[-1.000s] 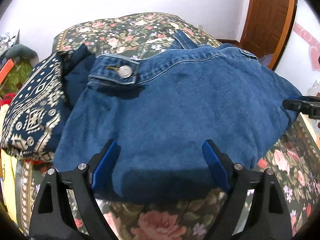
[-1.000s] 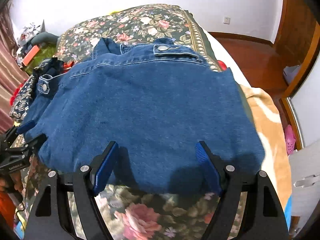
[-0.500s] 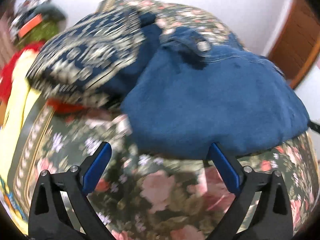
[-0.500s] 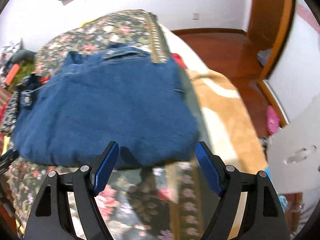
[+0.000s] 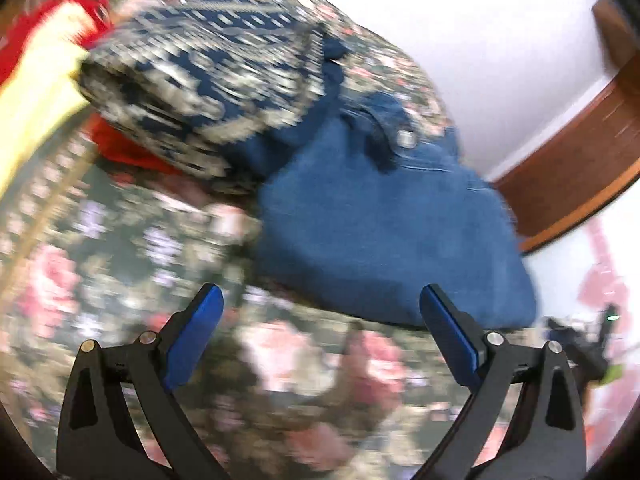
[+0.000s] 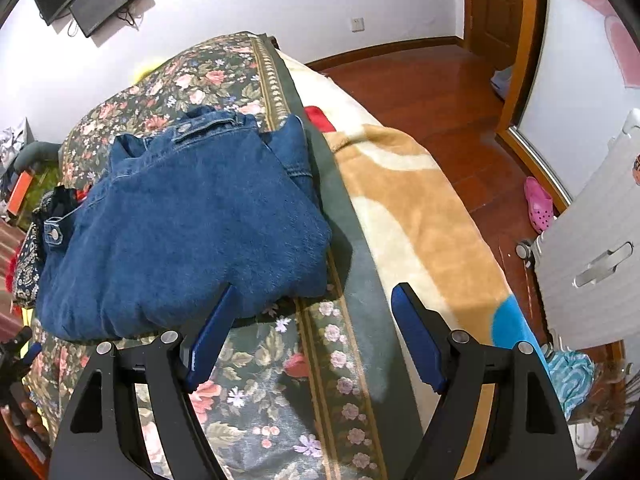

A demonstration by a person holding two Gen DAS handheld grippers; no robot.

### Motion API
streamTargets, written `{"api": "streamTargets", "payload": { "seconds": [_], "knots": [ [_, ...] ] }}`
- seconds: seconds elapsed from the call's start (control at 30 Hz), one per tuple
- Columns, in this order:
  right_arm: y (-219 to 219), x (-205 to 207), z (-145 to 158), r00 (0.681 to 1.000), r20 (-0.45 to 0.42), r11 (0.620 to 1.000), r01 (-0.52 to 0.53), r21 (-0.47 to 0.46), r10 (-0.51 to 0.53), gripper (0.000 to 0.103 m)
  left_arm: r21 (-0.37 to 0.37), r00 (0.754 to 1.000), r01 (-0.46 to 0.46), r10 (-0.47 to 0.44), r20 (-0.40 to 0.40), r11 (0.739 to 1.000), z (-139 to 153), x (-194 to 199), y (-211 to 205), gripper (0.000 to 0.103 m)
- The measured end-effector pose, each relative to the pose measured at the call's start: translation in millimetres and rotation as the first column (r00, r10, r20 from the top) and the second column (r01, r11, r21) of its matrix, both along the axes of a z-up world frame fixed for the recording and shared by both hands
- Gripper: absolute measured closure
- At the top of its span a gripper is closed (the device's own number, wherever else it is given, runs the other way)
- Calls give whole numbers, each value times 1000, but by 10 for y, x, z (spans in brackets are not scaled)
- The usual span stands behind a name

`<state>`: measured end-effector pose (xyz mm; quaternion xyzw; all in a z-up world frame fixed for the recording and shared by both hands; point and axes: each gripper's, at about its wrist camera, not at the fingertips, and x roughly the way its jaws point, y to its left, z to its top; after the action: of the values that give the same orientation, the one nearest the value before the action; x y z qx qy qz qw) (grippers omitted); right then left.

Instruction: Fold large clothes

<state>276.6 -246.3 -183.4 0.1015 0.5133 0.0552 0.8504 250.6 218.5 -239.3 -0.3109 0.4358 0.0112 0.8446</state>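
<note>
A folded blue denim jacket (image 6: 180,228) lies on the floral bedspread (image 6: 256,408); it also shows blurred in the left wrist view (image 5: 380,240). My left gripper (image 5: 320,336) is open and empty, above the bedspread in front of the jacket's near left edge. My right gripper (image 6: 312,332) is open and empty, just past the jacket's near right corner, its left finger (image 6: 208,336) close to the denim edge. The left gripper shows at the far left edge of the right wrist view (image 6: 16,350).
A navy patterned folded garment (image 5: 208,92) lies left of the jacket, with red and yellow cloth (image 5: 44,64) beyond. A tan and cream blanket (image 6: 420,220) covers the bed's right side. A white suitcase (image 6: 592,264), pink shoe (image 6: 538,204) and wood floor are to the right.
Both grippers have drawn back off the jacket, the left one swinging left and the right one swinging right. The jacket stays folded on the bed.
</note>
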Motion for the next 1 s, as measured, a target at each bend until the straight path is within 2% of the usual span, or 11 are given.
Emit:
{"api": "streamTargets", "payload": {
  "seconds": [0.07,0.13,0.27,0.5,0.6,0.73,0.8,0.83,0.87,0.97,1.0],
  "knots": [
    [36,-9,13,1000,6,1000,-12,2,12,27,-96,1000,24,-23,11,995,-59,70,-37,13],
    [84,-12,19,1000,9,1000,-25,4,25,27,-201,999,46,-45,6,979,-158,173,-71,17],
    [163,-11,27,999,12,999,-53,-1,53,27,-354,1000,17,-24,-16,935,-373,358,-57,17],
    [265,-5,4,996,8,996,-84,-17,85,27,-499,994,-111,104,-43,859,-642,508,40,17],
    [310,2,-30,996,1,995,-93,-27,93,27,-493,990,-143,128,-65,858,-705,620,30,17],
    [371,-3,-47,995,-10,995,-100,-13,100,27,-435,985,-170,149,-83,884,-678,779,-56,17],
    [397,-20,-41,994,-9,994,-106,-10,105,27,-389,979,-201,172,-107,899,-642,836,-89,28],
    [416,-31,-29,994,-8,994,-112,-11,112,27,-341,976,-210,177,-127,916,-612,876,-131,41],
    [428,-42,-15,993,-5,993,-118,-12,118,27,-299,977,-200,167,-134,933,-562,918,-200,47],
    [468,-74,40,991,4,990,-137,-22,137,27,-182,984,-157,139,-108,971,-354,953,-365,62],
    [481,-81,55,990,8,990,-141,-26,141,27,-150,986,-147,133,-101,978,-283,968,-406,64]
  ]
}}
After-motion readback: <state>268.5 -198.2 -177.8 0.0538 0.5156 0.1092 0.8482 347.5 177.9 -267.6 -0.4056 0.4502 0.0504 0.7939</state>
